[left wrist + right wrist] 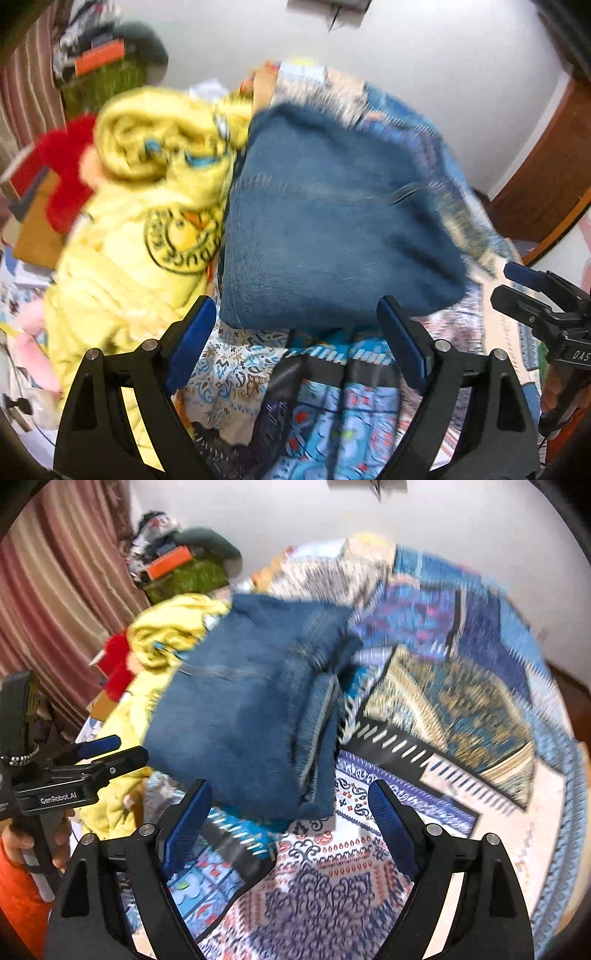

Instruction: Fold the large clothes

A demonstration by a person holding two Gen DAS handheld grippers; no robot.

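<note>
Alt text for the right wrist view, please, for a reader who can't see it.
A folded pair of blue jeans lies on a patterned bedspread, just ahead of the open, empty right gripper. A crumpled yellow garment sits to its left, and the left gripper enters from the left edge.

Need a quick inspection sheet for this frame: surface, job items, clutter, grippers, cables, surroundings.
Surface: patterned bedspread, blue, white and red prints, blurred by motion.
Job's things: folded blue jeans lie on the bedspread; yellow printed garment crumpled beside them, touching on their left.
Clutter: red fabric behind the yellow garment; green box with an orange item against the wall.
Grippers: left gripper jaws wide apart, empty; right gripper jaws wide apart, empty, both just short of the jeans.
Cables: nothing seen.
Surroundings: white wall, striped curtain on the left.
</note>
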